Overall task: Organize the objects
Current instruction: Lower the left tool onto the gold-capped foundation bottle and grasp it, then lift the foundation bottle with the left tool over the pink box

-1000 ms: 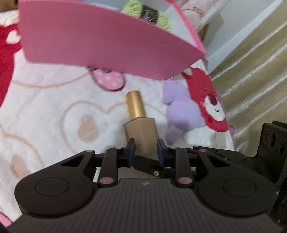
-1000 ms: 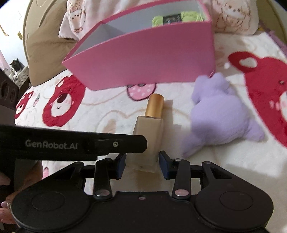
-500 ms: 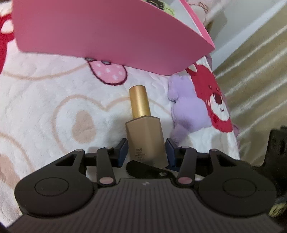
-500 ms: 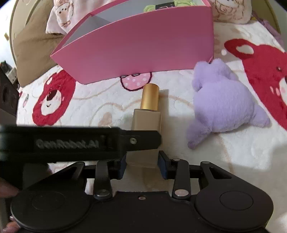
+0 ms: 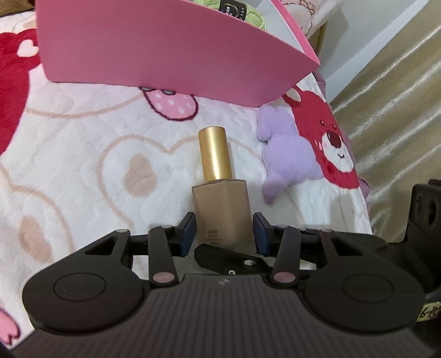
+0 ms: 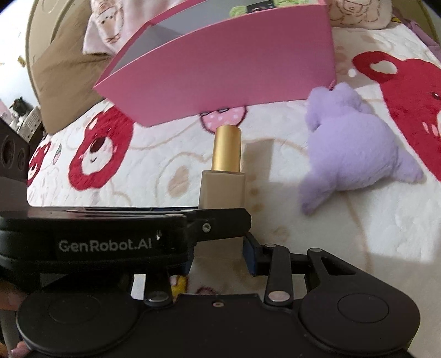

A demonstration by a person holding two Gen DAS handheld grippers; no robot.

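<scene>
Both tools have come in closer to the bottle (image 5: 222, 203) since a moment ago, so it now looks bigger and stands up tall off the blanket (image 5: 82, 165). Before, the left gripper (image 5: 223, 230) was almost shut just under it. Now its jaws sit on both sides of the bottle and are closing a bit, with small gaps showing. The right gripper (image 6: 220, 254) holds the bottom of the bottle tight between its blue pads. The bottle is in front of the pink box (image 5: 171, 46), with the purple toy (image 6: 355, 154) beside it. Green yarn (image 5: 256, 16) is still in the box.
</scene>
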